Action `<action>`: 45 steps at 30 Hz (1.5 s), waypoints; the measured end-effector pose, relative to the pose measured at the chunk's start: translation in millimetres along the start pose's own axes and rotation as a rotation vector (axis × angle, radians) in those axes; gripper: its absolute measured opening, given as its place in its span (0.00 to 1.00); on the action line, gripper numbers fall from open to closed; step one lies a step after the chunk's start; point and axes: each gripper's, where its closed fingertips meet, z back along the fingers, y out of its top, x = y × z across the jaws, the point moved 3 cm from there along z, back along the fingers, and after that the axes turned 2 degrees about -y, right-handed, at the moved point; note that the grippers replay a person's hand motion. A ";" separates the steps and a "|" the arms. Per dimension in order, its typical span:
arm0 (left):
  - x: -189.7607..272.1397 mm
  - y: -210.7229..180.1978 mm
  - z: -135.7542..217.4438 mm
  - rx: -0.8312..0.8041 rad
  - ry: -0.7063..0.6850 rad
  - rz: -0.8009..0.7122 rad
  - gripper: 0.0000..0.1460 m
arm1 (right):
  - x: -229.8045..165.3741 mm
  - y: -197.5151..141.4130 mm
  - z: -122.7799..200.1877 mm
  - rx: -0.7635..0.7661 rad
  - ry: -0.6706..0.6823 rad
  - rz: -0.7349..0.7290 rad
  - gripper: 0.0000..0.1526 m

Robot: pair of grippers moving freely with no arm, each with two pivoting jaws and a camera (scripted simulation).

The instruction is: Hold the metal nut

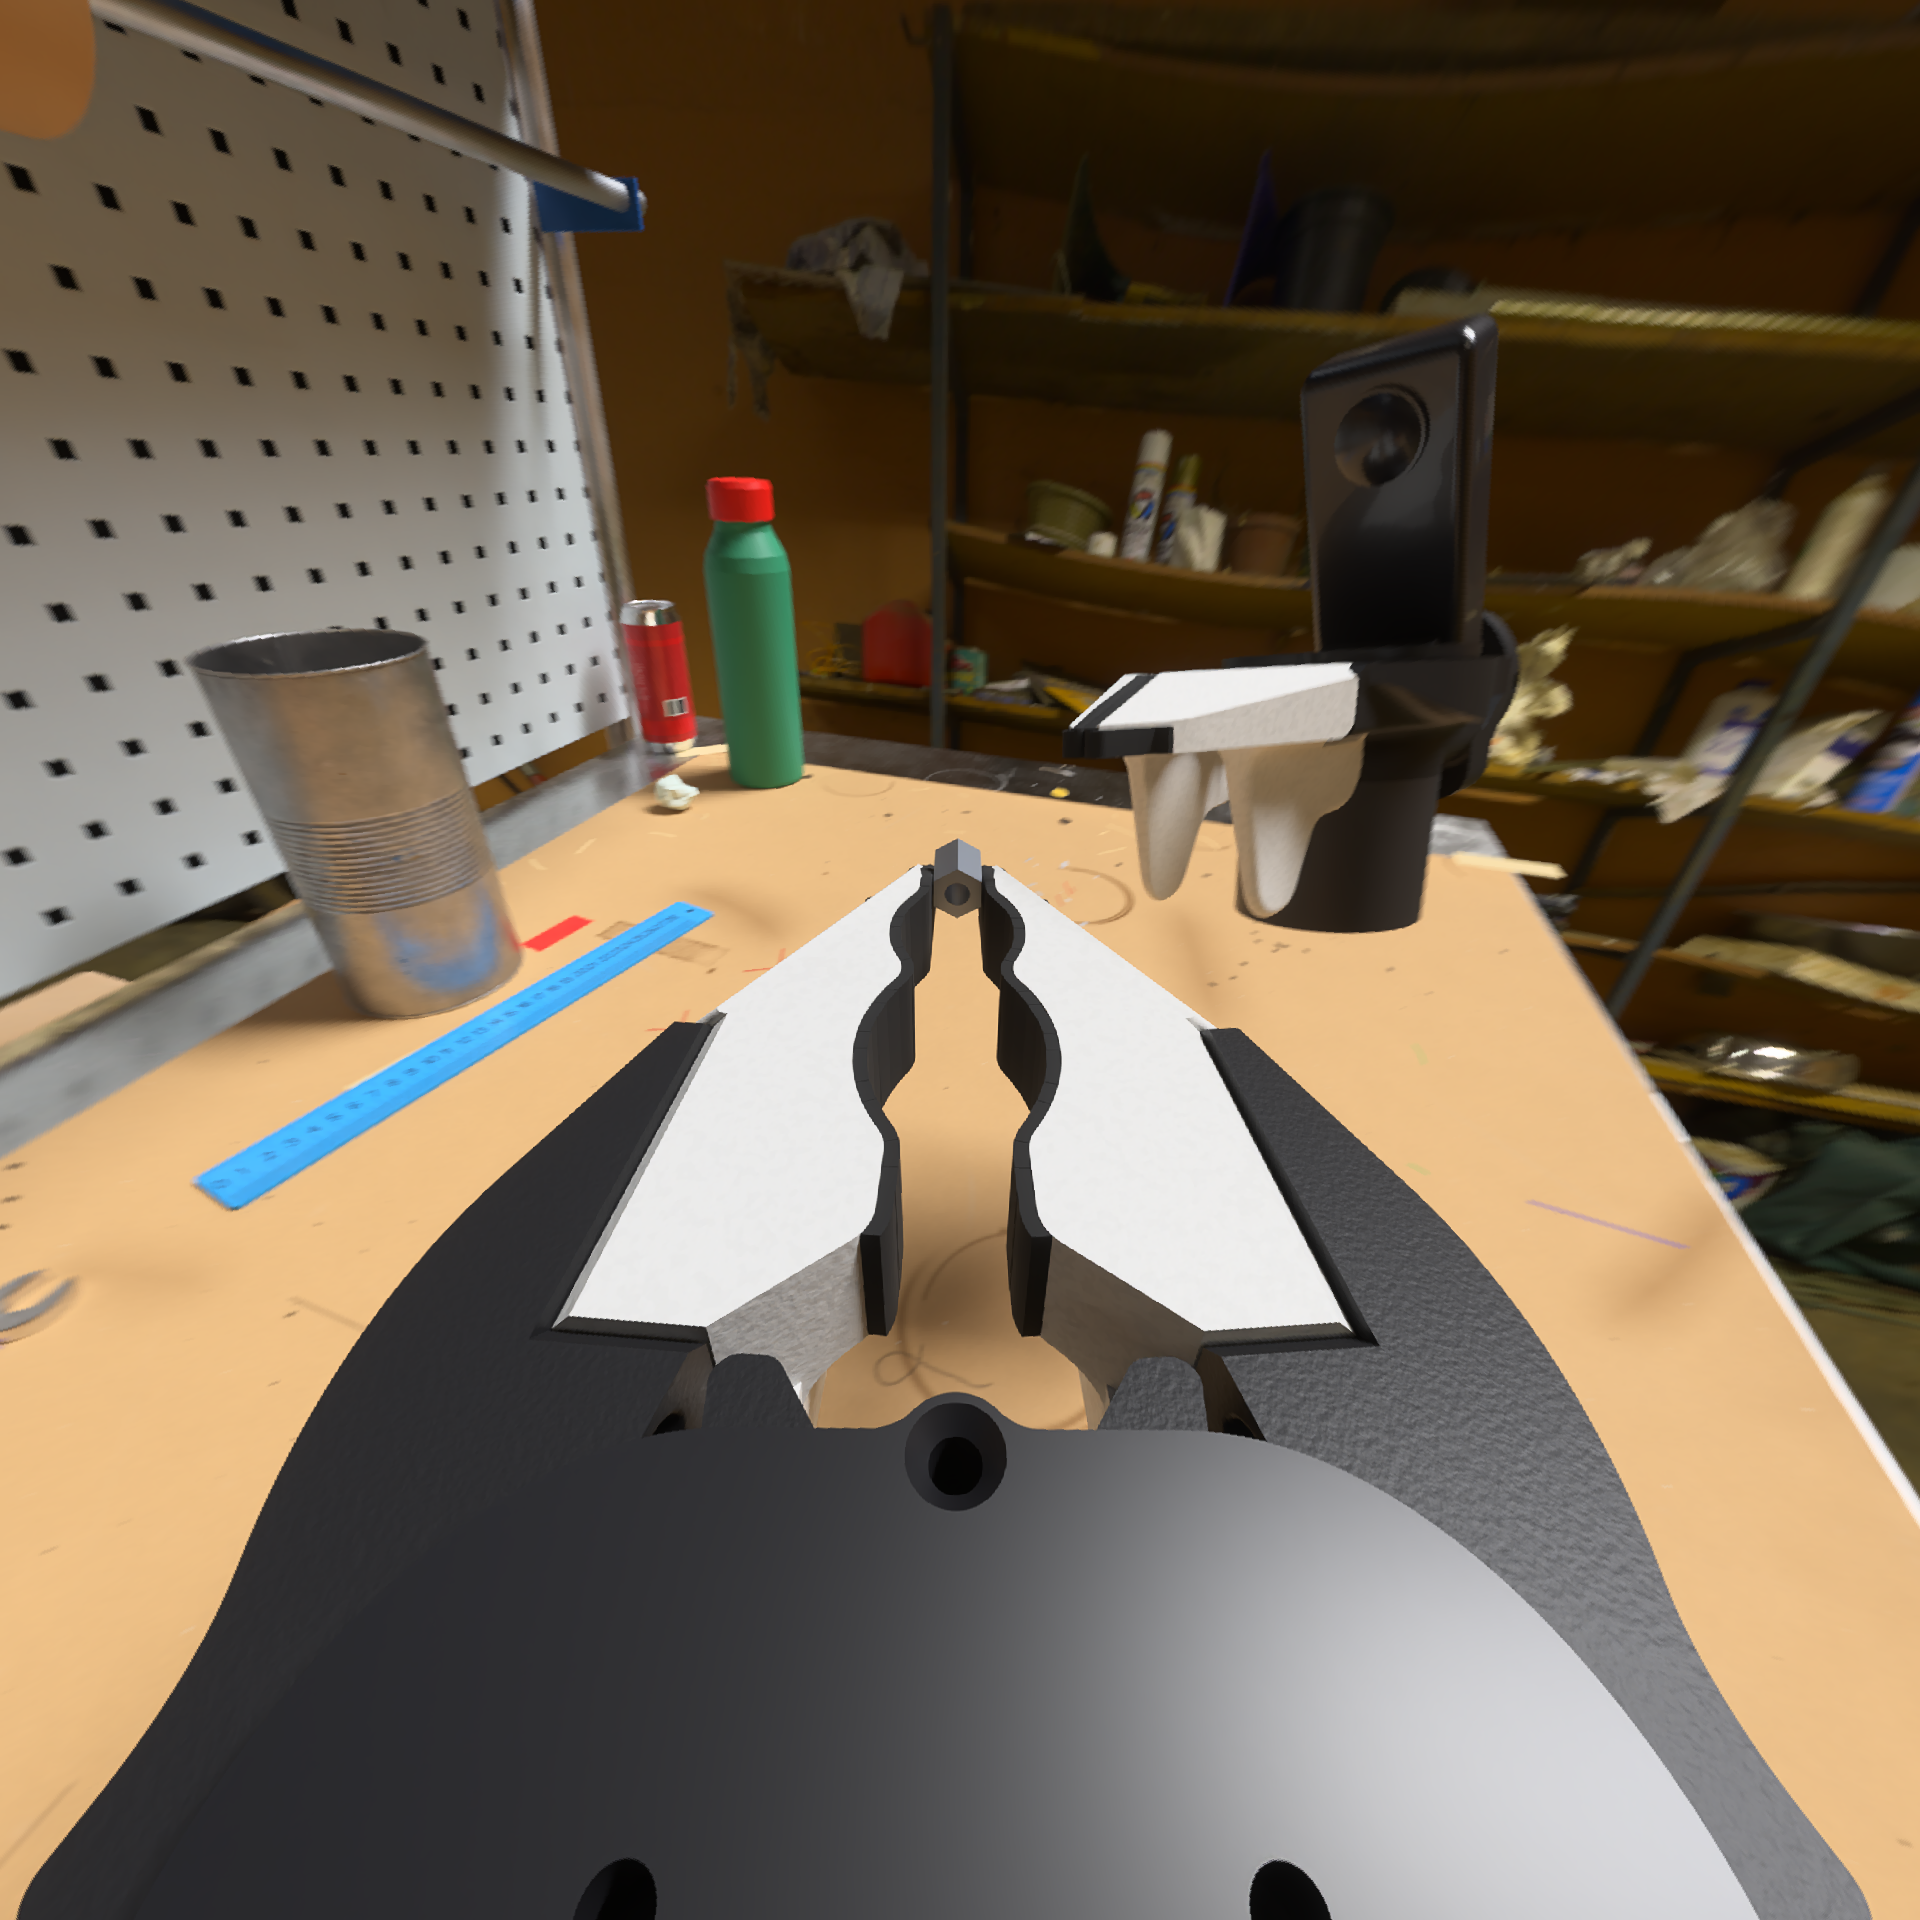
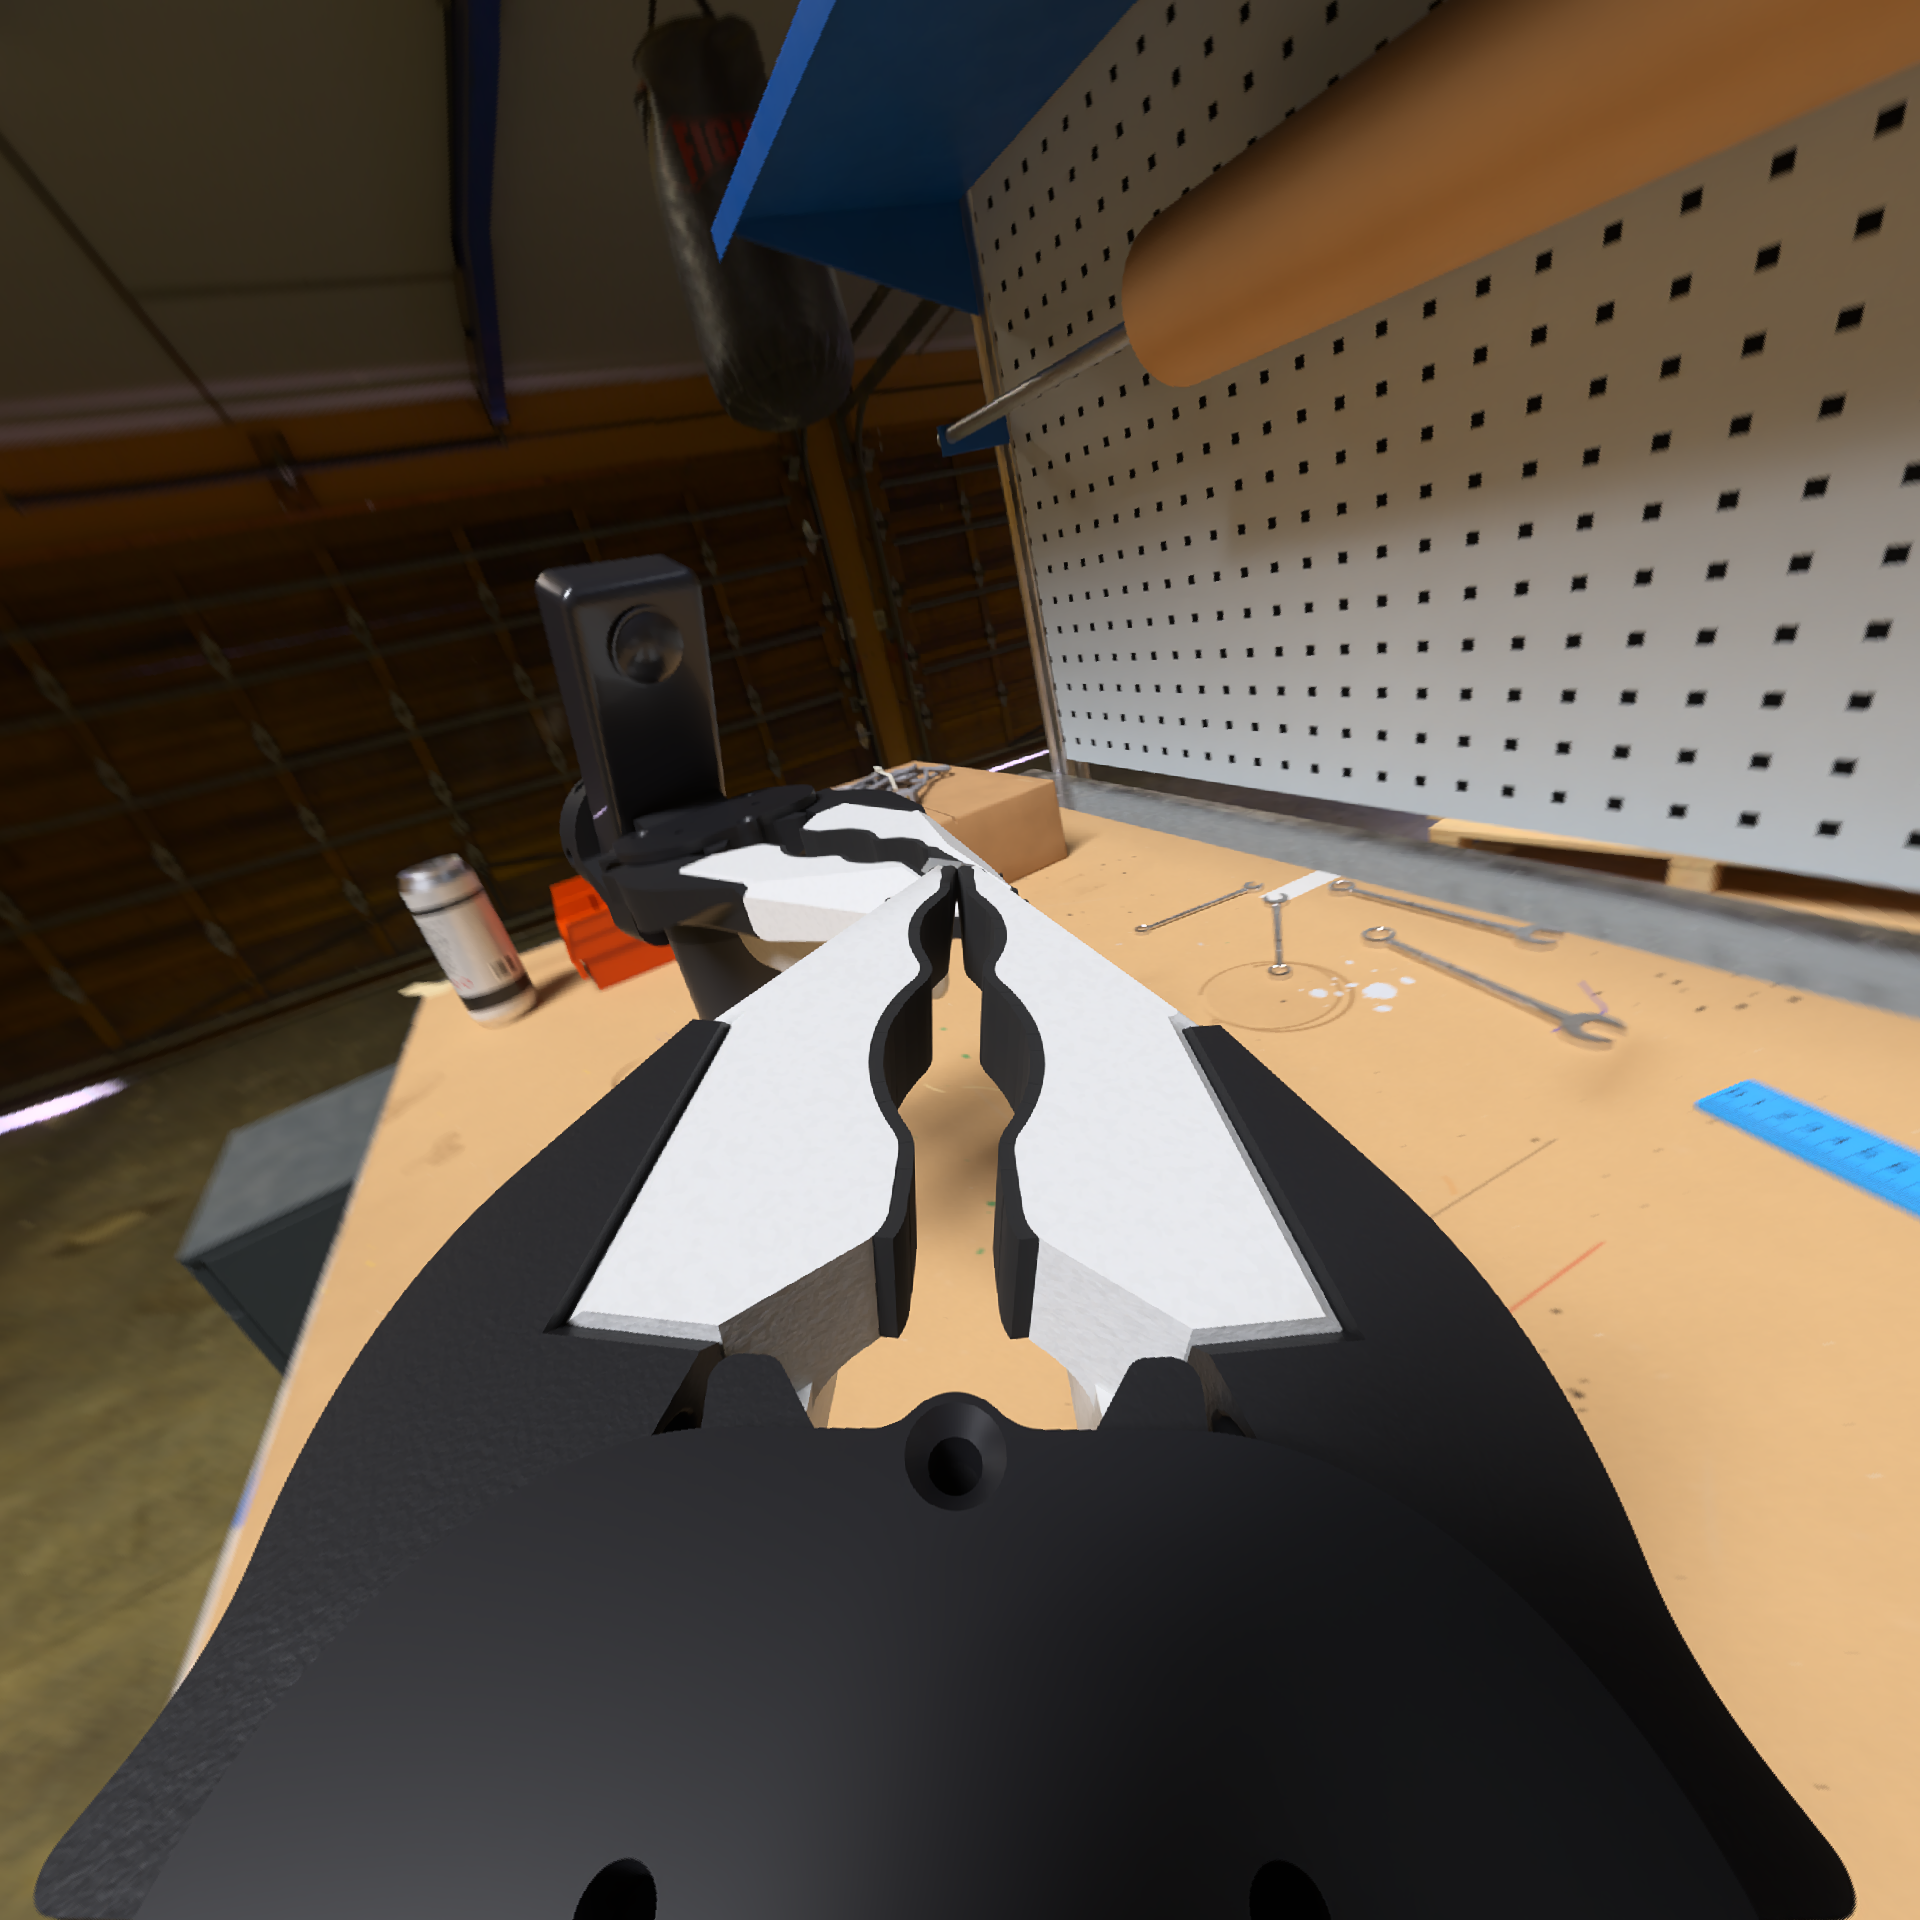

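My left gripper [image 1: 956,900] is shut on a small grey hexagonal metal nut [image 1: 956,873], pinched at its fingertips above the tan workbench [image 1: 1351,1195]. My right gripper [image 2: 951,881] has its jaws closed together with nothing between them. In the left wrist view the right gripper [image 1: 1089,736] hovers to the right of the nut and a little beyond it, pointing left. In the right wrist view the left gripper [image 2: 928,848] sits just beyond my right fingertips, which hide the nut.
A metal cup [image 1: 353,821], a blue ruler [image 1: 447,1049], a red can [image 1: 658,675] and a green bottle [image 1: 750,644] stand along the pegboard [image 1: 260,468]. Wrenches [image 2: 1486,977], a cardboard box [image 2: 997,821] and a silver can [image 2: 468,935] lie on the bench.
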 end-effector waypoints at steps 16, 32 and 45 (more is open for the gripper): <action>-2.6 2.6 0.3 -0.175 0.295 -0.589 0.05 | 7.5 0.6 8.5 -0.059 -0.155 0.358 0.09; 7.4 -1.9 -8.1 -0.238 0.287 -0.731 0.05 | 3.7 5.6 3.0 -0.082 -0.260 0.614 0.00; 14.4 9.3 -8.0 -0.165 0.314 -0.752 0.05 | 19.5 1.2 6.7 0.031 -0.066 -0.119 0.00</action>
